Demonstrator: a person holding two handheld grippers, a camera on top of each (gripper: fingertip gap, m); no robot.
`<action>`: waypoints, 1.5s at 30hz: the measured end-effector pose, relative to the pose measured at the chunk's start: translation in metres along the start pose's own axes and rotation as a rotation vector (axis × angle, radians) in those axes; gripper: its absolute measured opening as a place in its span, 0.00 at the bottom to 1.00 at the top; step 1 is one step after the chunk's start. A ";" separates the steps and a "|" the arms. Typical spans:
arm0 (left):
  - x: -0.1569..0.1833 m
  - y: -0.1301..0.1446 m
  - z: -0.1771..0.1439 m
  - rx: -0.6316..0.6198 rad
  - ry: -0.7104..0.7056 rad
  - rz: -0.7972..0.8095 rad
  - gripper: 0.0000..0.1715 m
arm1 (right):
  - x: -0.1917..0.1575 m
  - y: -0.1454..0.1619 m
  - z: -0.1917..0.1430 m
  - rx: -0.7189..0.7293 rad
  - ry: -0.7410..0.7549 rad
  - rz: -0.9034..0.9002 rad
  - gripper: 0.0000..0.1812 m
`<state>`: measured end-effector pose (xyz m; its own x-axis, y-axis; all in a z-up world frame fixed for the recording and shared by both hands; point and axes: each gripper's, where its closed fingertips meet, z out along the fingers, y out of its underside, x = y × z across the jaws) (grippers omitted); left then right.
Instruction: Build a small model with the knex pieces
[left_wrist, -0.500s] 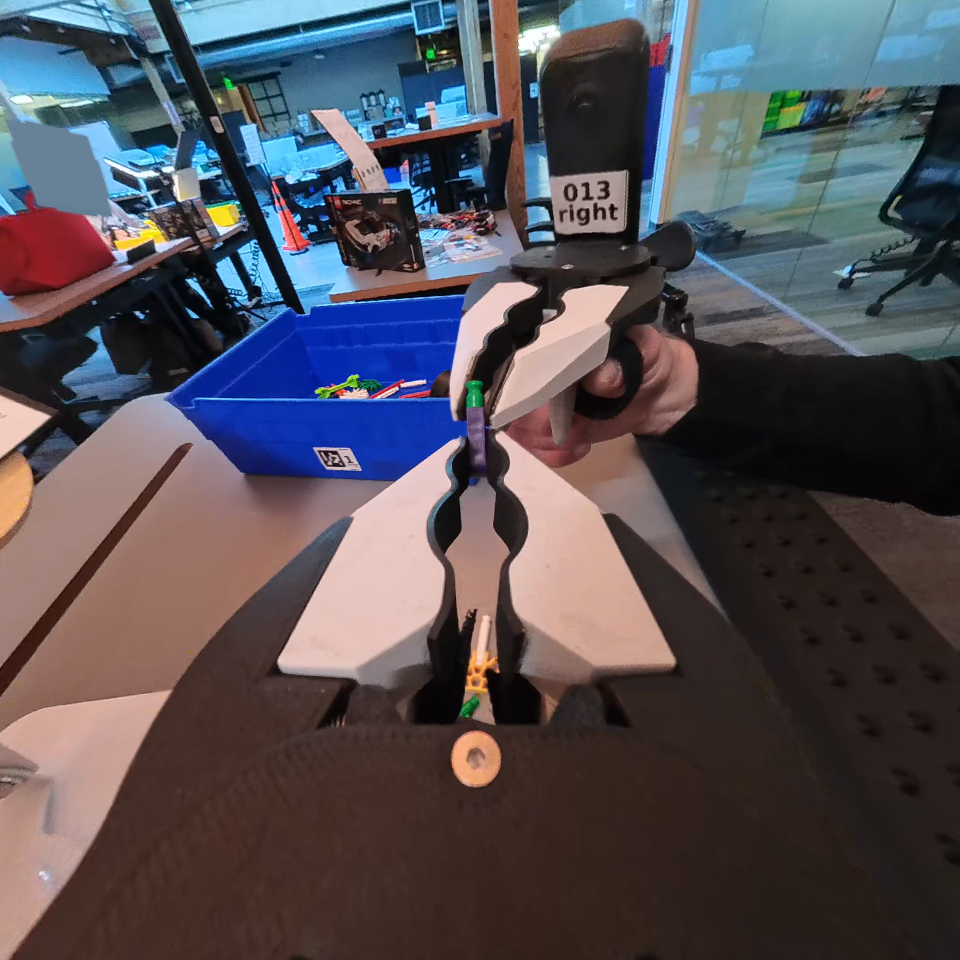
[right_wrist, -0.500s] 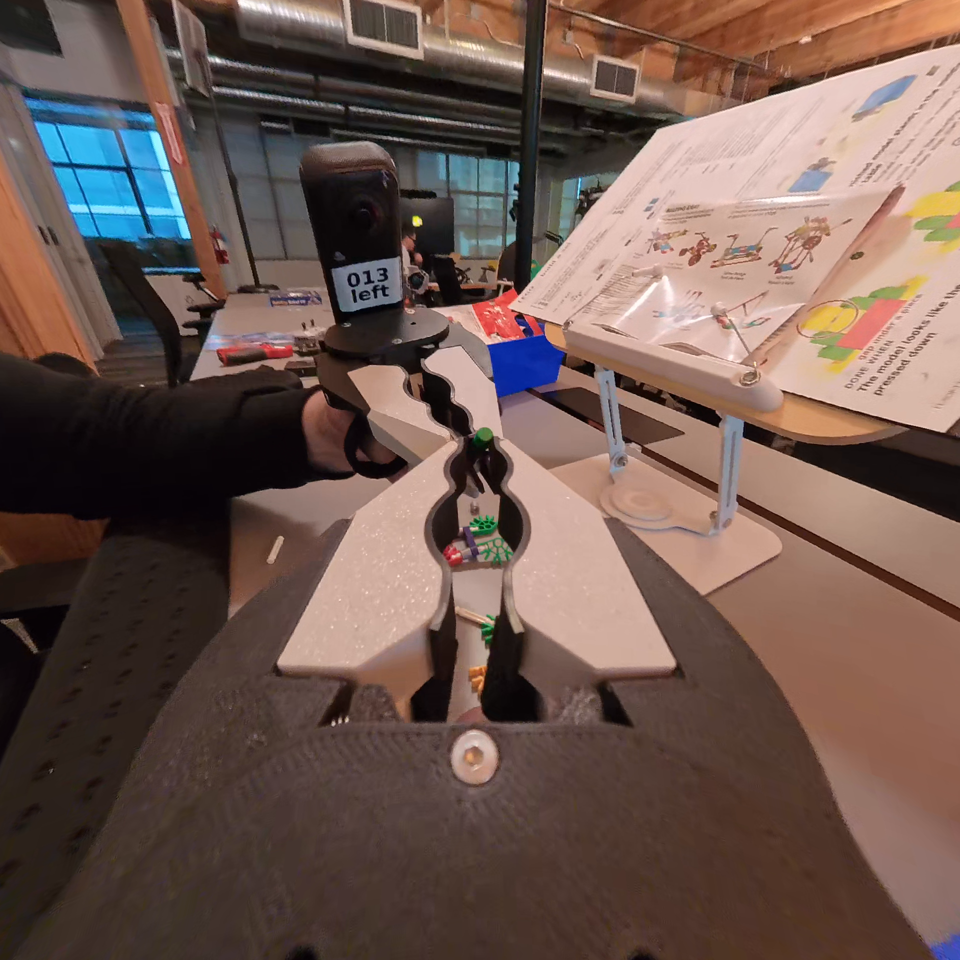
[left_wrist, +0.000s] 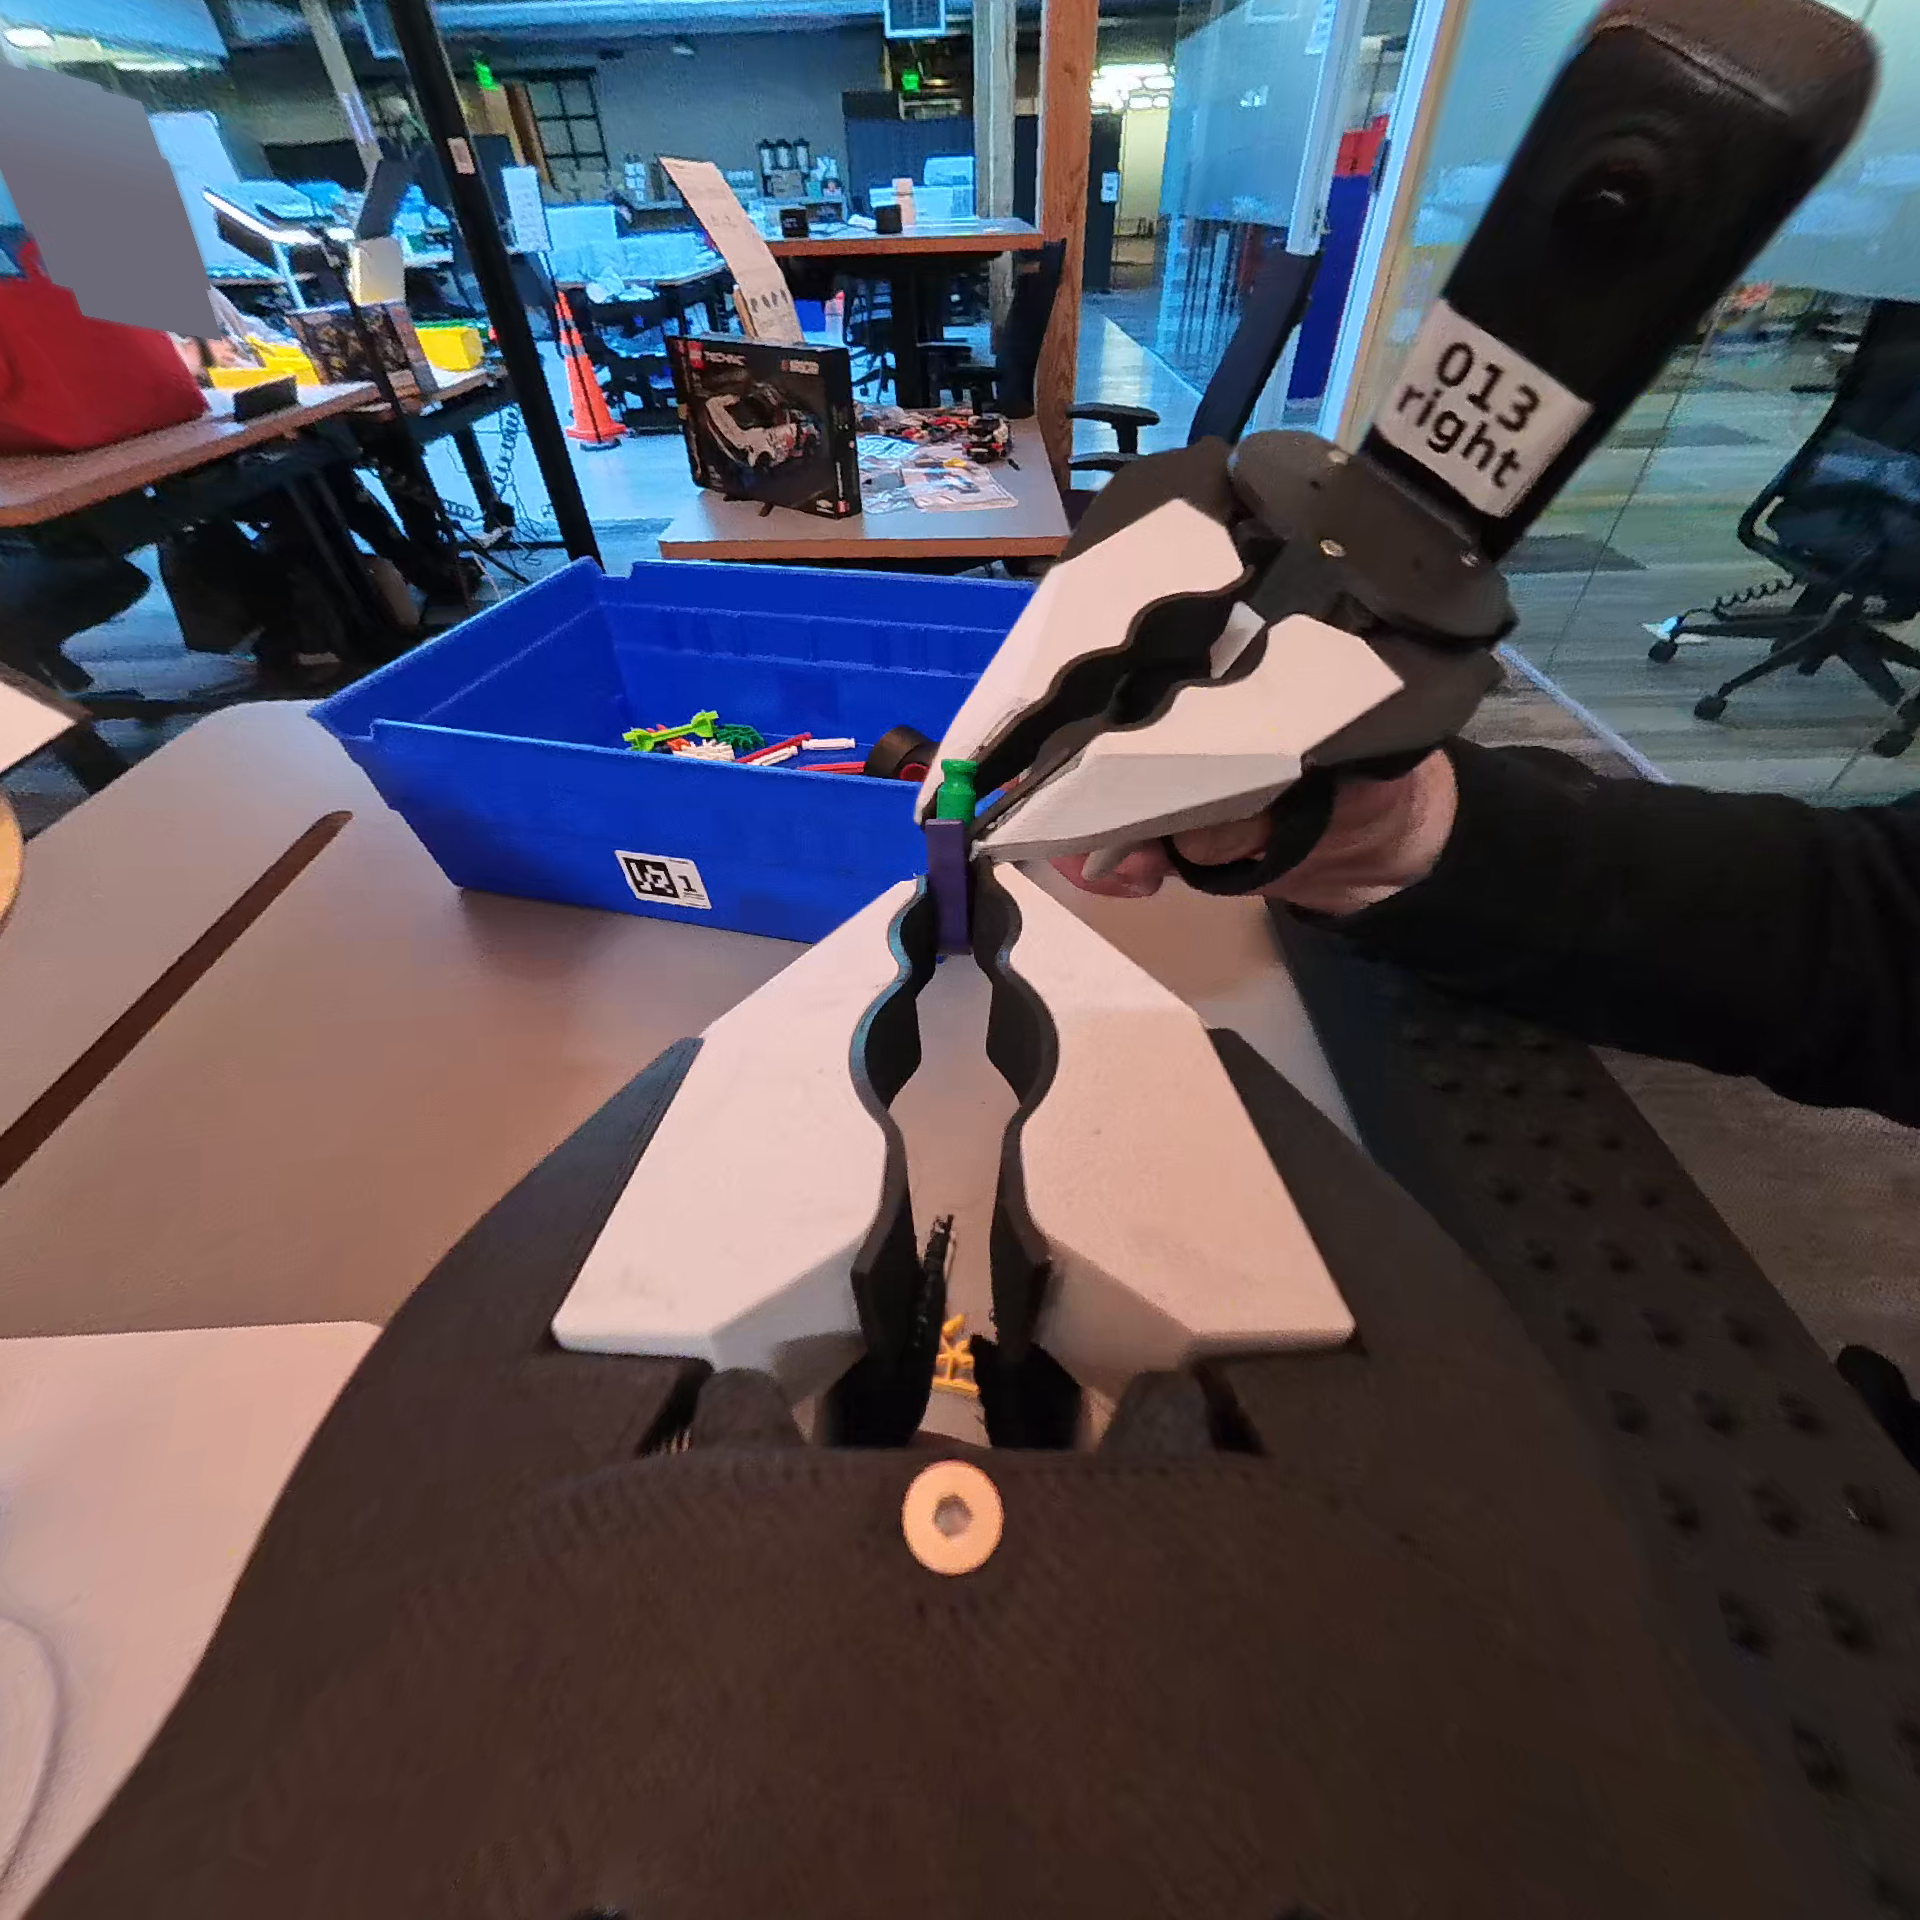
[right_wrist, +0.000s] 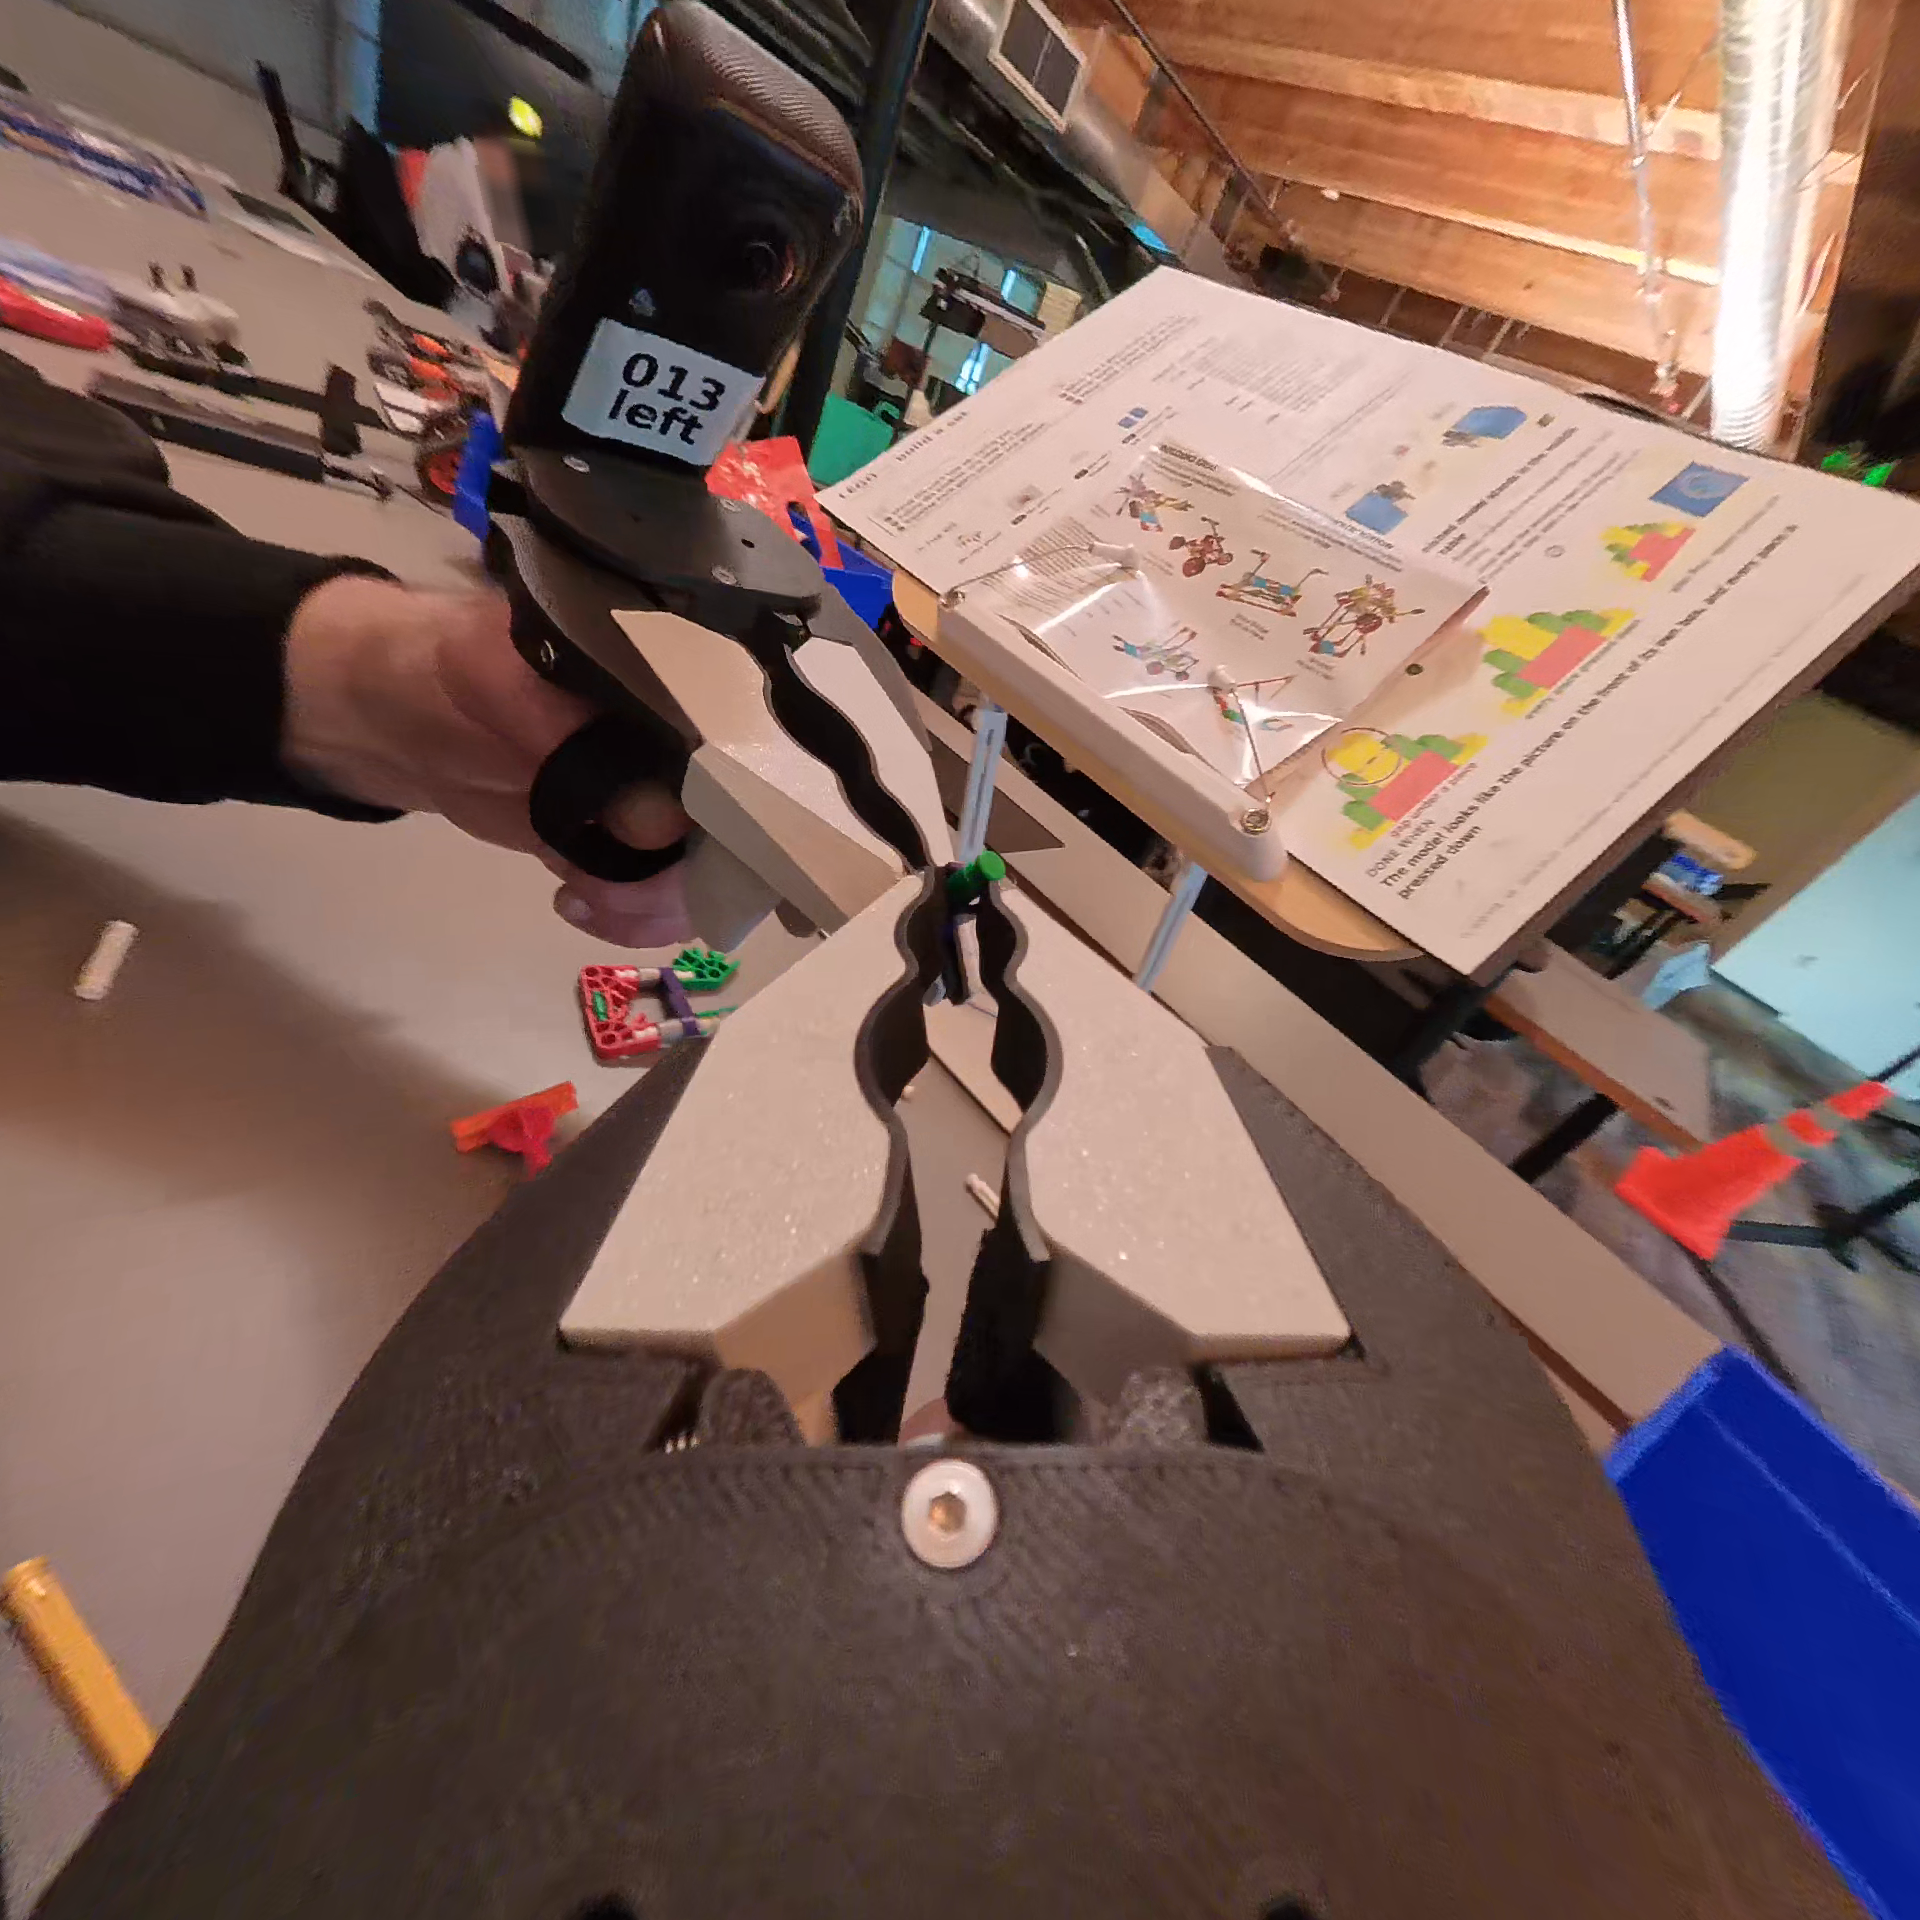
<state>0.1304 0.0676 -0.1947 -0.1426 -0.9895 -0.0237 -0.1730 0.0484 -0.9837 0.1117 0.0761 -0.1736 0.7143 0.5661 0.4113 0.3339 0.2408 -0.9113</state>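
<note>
A short green rod (left_wrist: 957, 788) stands in a purple connector (left_wrist: 950, 902). My left gripper (left_wrist: 951, 902) is shut on the purple connector. My right gripper (left_wrist: 961, 826) comes in from the upper right in the left wrist view, tips shut on the green rod just above the connector. In the right wrist view my right gripper (right_wrist: 961, 906) pinches the green rod (right_wrist: 974, 876), with the purple connector (right_wrist: 951, 940) between its fingers. The left gripper (right_wrist: 928, 862) meets it tip to tip from the upper left. Both are held above the grey table (left_wrist: 312, 1039).
A blue bin (left_wrist: 582, 800) with loose coloured pieces stands behind the grippers. A stand with instruction sheets (right_wrist: 1299, 623) is to the right. A small red, green and purple assembly (right_wrist: 644, 1003), an orange piece (right_wrist: 520, 1127), a white rod (right_wrist: 104, 961) and a yellow rod (right_wrist: 73, 1662) lie on the table. The tips of both grippers are at nearly the same place.
The right gripper has tilted, its handle now leaning to the right in the left wrist view. Both grippers still grip the joined pieces tip to tip.
</note>
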 end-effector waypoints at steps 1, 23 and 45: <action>-0.002 0.001 0.000 0.000 -0.005 -0.015 0.02 | 0.001 0.001 0.001 -0.014 0.023 -0.030 0.01; 0.024 -0.019 0.001 0.155 0.119 0.064 0.02 | -0.016 -0.033 0.000 0.337 -0.393 0.597 0.05; 0.022 -0.033 0.013 0.277 0.115 -0.328 0.03 | 0.010 -0.030 -0.003 0.156 0.095 0.002 0.01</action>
<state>0.1456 0.0426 -0.1656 -0.2334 -0.9243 0.3020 0.0379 -0.3190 -0.9470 0.1108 0.0717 -0.1421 0.7725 0.4915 0.4022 0.2380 0.3631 -0.9009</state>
